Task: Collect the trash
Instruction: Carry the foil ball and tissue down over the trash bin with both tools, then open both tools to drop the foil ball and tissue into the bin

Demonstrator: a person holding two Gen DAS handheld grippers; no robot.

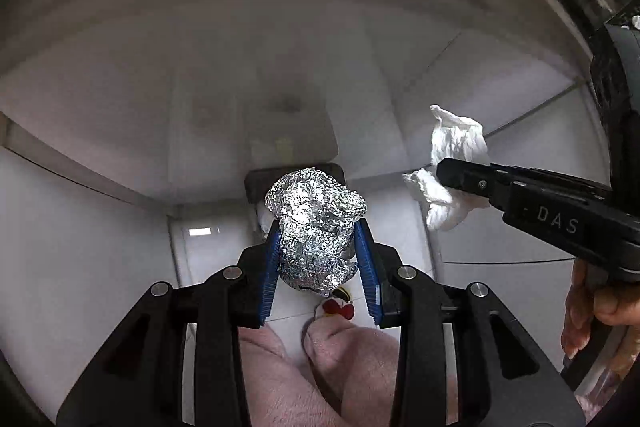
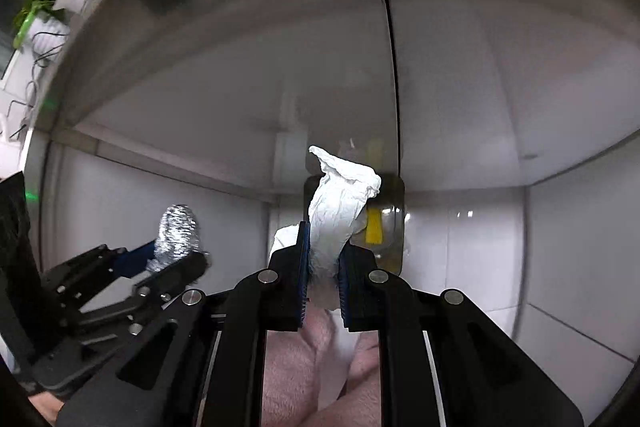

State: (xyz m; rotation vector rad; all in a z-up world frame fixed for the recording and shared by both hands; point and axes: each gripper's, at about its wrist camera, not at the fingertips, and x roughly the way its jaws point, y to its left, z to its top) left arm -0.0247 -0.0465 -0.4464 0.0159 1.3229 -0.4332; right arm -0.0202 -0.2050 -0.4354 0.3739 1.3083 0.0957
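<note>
Left gripper [image 1: 318, 255] pinches a crumpled ball of silver aluminium foil [image 1: 316, 227] between its blue ribbed pads [image 1: 270, 275], held in the air above the white tiled floor [image 1: 500, 291]. Right gripper [image 2: 323, 281] is clamped on a crumpled white paper tissue [image 2: 340, 203], which sticks out beyond the fingertips. Both pieces of trash are off the floor, near each other, tissue to the right of foil. A dark, partly hidden container [image 2: 394, 227] lies beyond the tissue
</note>
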